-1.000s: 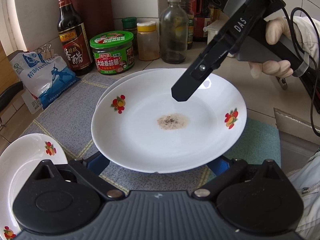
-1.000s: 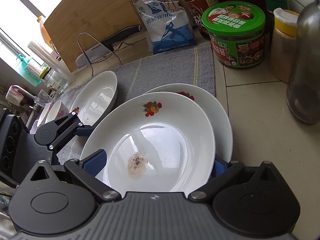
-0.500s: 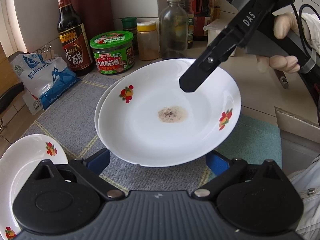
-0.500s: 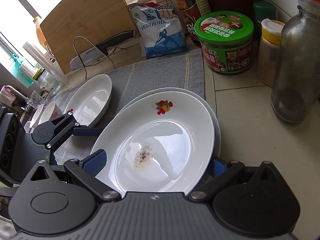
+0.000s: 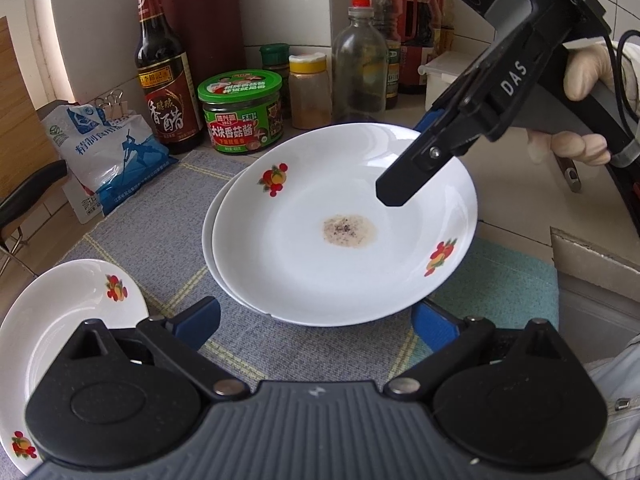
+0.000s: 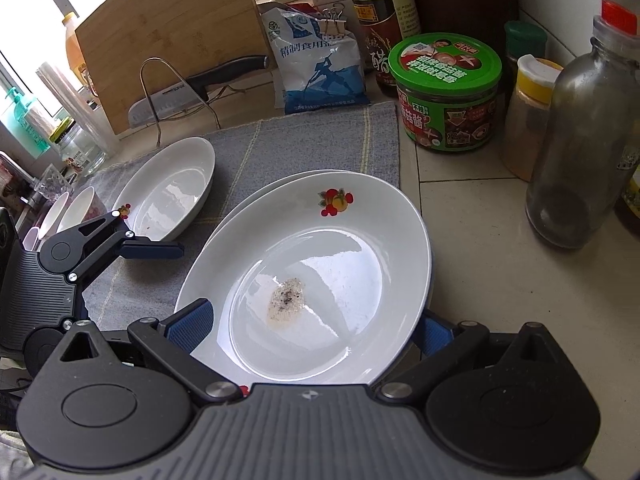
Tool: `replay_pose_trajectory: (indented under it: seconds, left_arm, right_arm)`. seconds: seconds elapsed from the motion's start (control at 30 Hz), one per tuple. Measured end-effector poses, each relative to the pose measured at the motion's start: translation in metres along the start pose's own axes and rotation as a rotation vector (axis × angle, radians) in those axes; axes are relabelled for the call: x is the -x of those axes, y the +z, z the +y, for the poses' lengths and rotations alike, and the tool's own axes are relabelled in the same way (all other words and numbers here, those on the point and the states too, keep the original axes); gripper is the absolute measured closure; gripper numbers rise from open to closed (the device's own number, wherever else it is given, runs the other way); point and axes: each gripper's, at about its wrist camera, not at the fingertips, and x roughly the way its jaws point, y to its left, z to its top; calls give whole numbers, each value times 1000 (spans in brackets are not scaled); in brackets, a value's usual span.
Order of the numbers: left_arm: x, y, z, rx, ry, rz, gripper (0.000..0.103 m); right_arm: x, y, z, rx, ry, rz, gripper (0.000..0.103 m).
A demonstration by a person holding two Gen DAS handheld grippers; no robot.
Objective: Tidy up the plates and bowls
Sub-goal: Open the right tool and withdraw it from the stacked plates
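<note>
Left wrist: soiled plate atop another.

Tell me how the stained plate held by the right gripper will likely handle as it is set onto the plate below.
The stained plate looks glazed and glossy, so it may slip in the right gripper, which grips only its rim. It seems rigid and breakable, likely to chip against the lower plate. Its shallow curve should nest there.

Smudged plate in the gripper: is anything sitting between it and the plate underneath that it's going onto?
Nothing visible. The smudged plate, held by the right gripper, hangs almost squarely over the lower plate, whose bare rim peeks out on the left. Whether the two touch is unclear.
</note>
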Motion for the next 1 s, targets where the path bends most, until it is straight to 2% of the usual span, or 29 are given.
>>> replay_pose_trajectory:
  seconds: [0.2,0.37,0.53,0.77,1.0]
  left_arm:
    - [10,-1,-1,37,7,-21,2]
    - [19,-4,-1,61,12,-37,2]
    - [29,-8,-1,92,38,-54,2]
    - [47,-17,0,161,126,-80,1]
    - [60,-32,4,284,252,-52,1]
  right_arm:
    - [1,-5,5,10,-59,9,0]
    - [2,-11,6,5,-77,8,0]
    - [11,-13,18,48,-136,-40,0]
    - [23,-19,48,147,-265,-156,0]
    - [21,-24,72,193,-304,-242,0]
